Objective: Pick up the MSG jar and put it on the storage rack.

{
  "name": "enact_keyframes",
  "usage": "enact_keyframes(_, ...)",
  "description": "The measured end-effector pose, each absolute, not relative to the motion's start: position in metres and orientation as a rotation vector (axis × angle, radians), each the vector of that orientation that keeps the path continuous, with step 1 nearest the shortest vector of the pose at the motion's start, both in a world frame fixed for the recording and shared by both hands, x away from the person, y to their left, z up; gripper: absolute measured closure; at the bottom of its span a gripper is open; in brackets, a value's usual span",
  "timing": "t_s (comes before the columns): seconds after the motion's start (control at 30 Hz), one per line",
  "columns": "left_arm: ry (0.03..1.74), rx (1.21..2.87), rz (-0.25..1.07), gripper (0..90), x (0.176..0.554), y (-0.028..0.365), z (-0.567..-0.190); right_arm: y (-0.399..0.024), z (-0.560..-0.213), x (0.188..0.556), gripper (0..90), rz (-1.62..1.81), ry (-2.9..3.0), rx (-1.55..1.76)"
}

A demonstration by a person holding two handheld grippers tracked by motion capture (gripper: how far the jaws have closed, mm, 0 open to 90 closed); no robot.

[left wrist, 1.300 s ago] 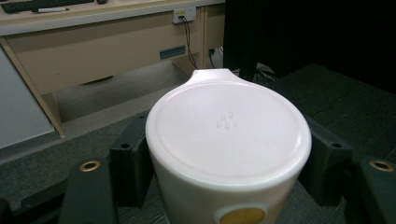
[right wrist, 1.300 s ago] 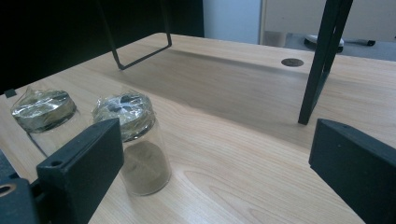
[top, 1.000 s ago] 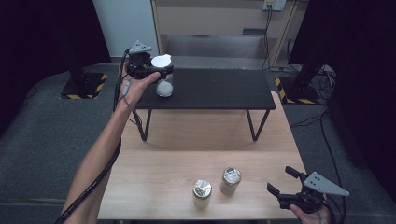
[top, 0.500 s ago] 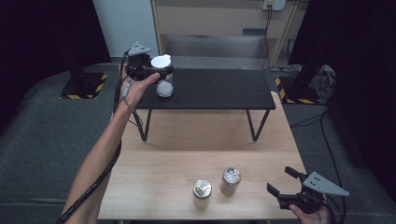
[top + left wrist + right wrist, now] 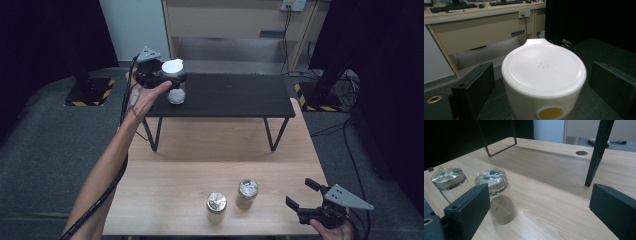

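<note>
Both left gripper (image 5: 172, 80) jaws newly apart

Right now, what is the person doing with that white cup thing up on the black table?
The left gripper has just been opening its jaws around the white lidded container on the black table; the container stands between them, untouched. The right gripper waits open near two glass jars on the wooden table.

Both grippers, left gripper (image 5: 161, 76) and right gripper (image 5: 312, 205), are black with blocky jaws (screw holes in each); grey three-cornered plates sit on top, and a black cable trails beneath the bare left forearm.
</note>
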State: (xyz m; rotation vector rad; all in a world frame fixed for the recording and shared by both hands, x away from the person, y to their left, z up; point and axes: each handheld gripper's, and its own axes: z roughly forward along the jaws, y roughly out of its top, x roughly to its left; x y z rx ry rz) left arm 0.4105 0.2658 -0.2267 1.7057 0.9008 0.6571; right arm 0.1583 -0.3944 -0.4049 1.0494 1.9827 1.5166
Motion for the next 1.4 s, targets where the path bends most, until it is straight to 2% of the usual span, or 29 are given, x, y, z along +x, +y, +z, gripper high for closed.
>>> enact_keyframes(0.57, 0.839, 1.696, 0.64, 2.8, 0.385, 0.288, -0.214, -0.394, -0.404, 0.158, 4.1, 1.512, 1.984, 1.05)
enact_keyframes(1.4, 0.715, 1.679, 0.606, 2.4, 0.33, 0.319, -0.234, -0.391, -0.403, 0.158, 4.1, 1.497, 1.988, 1.052)
